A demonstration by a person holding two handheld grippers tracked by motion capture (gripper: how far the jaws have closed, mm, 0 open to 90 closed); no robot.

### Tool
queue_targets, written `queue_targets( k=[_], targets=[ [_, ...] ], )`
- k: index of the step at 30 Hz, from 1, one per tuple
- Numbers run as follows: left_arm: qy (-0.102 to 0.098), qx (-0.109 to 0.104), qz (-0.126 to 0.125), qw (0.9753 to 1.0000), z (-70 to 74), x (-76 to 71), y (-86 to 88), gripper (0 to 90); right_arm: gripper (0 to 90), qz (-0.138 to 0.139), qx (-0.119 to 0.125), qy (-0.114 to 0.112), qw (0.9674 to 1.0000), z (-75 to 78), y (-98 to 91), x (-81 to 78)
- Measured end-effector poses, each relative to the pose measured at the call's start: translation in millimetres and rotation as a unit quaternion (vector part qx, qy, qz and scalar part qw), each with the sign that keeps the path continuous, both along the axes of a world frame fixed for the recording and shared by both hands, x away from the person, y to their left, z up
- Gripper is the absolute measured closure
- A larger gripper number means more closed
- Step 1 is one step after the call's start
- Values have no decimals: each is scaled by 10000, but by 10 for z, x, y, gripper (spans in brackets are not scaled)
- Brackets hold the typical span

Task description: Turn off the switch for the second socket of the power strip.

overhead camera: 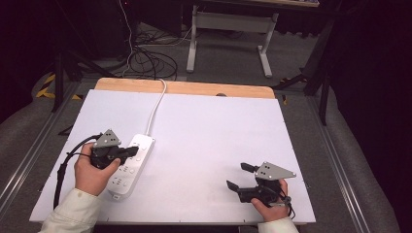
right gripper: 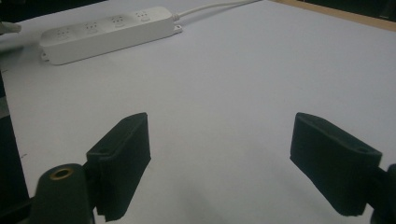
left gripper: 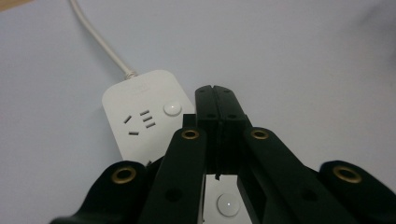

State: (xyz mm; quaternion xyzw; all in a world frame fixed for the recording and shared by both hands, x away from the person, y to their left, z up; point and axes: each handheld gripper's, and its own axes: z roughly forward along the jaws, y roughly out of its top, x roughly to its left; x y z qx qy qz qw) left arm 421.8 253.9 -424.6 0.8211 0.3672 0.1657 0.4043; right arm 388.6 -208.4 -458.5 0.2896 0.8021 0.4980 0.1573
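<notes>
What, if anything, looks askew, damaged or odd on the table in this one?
Nothing stands out. The white power strip lies flat and intact on the white table, at a slant to its edges, cord trailing off the far side. The left gripper is closed above it; the right gripper is open over bare tabletop.

Bench (overhead camera: 218,141) top is plain white, with a light wood strip along the far edge. Power strip (overhead camera: 131,165): white body, white cord (overhead camera: 156,108), white round buttons, dark grey socket slots. Left gripper (overhead camera: 131,151) and right gripper (overhead camera: 240,175): matte black jaws, brass-coloured rivets at the pivots, grey three-cornered plates on top with small dark holes, black cables. Sleeve (overhead camera: 73,213) is cream. Floor (overhead camera: 223,58) is grey carpet with black cables on it; yellow-black hazard tape (overhead camera: 46,87) at left.
</notes>
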Motion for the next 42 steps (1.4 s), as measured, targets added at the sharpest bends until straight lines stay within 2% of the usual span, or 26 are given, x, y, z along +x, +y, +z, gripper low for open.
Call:
queue_targets(
  k=[1, 2, 5, 6, 7, 9, 14, 15, 17, 22, 25, 28, 33, 42],
  targets=[
    [17, -67, 1, 10000, 10, -10, -2, 894, 202, 0, -7, 0, 10000, -1, 0, 2],
    [1, -116, 25, 9999, 22, -19, -5, 846, 202, 2, -9, 0, 10000, -2, 0, 3],
    [-152, -103, 31, 9998, 74, -45, -2, 699, 202, -3, 3, 2, 10000, -3, -4, 4],
    [-218, -75, 60, 9997, 92, -54, 0, 699, 202, -3, 3, 2, 10000, -3, -4, 4],
    [-203, -117, 90, 9997, 103, -63, -5, 651, 202, -6, 4, 1, 10000, -2, -4, 4],
    [-292, -68, 109, 9995, 126, -67, -4, 553, 202, -5, -1, -2, 10000, -1, -5, 2],
    [-338, -124, 102, 9993, 165, -91, -15, 374, 202, -6, 14, -4, 10000, -2, -7, 2],
    [-332, -186, 84, 9992, 172, -100, -19, 355, 202, -11, 14, -10, 10000, -1, -9, 3],
    [-449, -176, 69, 9988, 198, -117, -5, 305, 202, -15, 18, -13, 10000, 0, -11, 1],
    [-687, -409, 61, 9968, 265, -187, 41, 222, 202, -11, 27, -16, 10000, 2, -13, -1],
    [-819, -422, 190, 9956, 294, -228, 85, 122, 202, -13, 37, -19, 10000, 4, -15, -3],
    [-821, -550, 230, 9948, 315, -275, 120, 121, 202, -7, 34, -18, 10000, 4, -16, -3],
    [-842, -520, 109, 9950, 317, -355, 216, 112, 202, -4, 54, -30, 10000, 9, -20, -6],
    [-876, -619, 69, 9942, 188, -514, 458, 101, 202, 12, 67, -46, 10000, 12, -21, -10]
  ],
)
